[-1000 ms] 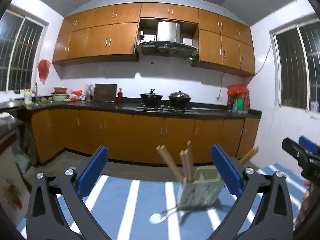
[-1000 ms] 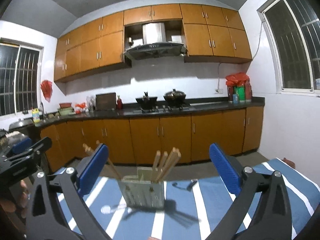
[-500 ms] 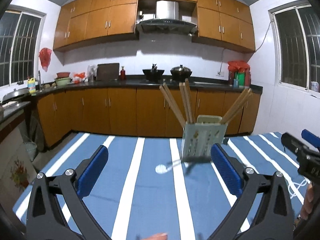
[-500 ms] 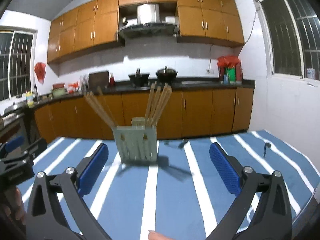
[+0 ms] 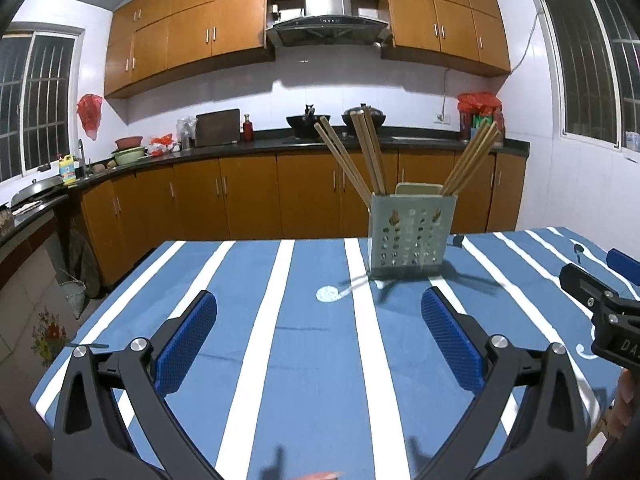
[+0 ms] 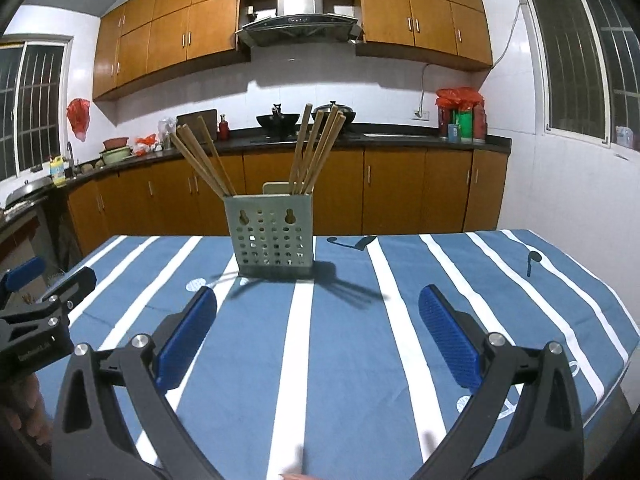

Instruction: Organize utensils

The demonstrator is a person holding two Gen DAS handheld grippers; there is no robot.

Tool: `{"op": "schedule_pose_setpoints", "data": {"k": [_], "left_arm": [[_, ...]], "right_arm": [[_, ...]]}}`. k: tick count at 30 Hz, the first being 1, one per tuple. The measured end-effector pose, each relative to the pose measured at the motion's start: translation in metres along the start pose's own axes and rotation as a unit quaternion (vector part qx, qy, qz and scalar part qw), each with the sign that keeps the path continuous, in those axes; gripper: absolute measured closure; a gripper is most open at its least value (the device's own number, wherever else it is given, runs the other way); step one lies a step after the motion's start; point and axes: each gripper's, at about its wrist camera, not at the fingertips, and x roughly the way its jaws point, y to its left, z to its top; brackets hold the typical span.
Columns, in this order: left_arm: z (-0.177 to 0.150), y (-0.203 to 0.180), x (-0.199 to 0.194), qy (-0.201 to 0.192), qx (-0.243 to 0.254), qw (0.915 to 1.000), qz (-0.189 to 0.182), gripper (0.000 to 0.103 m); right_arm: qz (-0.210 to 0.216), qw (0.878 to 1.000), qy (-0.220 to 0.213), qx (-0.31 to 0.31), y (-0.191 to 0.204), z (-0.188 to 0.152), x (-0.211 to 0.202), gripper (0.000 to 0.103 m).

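A pale green perforated utensil holder (image 5: 409, 236) (image 6: 273, 236) stands upright on the blue-and-white striped tablecloth (image 5: 320, 360) (image 6: 352, 360), toward the table's far edge. Several wooden chopsticks (image 5: 360, 156) (image 6: 316, 148) lean out of it in separate bunches. My left gripper (image 5: 319, 320) hovers open over the cloth, well short of the holder, with nothing between its blue pads. My right gripper (image 6: 318, 316) is likewise open and empty, facing the holder from nearer the middle. Each gripper shows at the other view's edge.
The table's far edge lies just behind the holder, its right edge (image 6: 616, 320) and left edge (image 5: 100, 320) in view. Beyond is a kitchen counter (image 5: 280, 148) with pots, bottles and orange cabinets. A hand (image 5: 622, 400) holds the right gripper.
Both cameras have tilted down and pulled back: the table now fills the lower view and the holder sits farther from the fingers. Both grippers stayed open.
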Motion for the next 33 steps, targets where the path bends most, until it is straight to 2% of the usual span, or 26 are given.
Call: {"op": "schedule_pose_setpoints", "data": {"k": [11, 33], "left_arm": [[-0.0061, -0.0019, 0.0012, 0.014, -0.001, 0.9999, -0.003, 0.002], [-0.0083, -0.0048, 0.0025, 0.017, -0.002, 0.9998, -0.005, 0.002]], "right_arm": [[-0.006, 1.000, 0.012, 0.001, -0.0040, -0.0069, 0.0034, 0.004], [-0.005, 1.000, 0.014, 0.001, -0.0033, -0.0060, 0.0035, 0.004]]}}
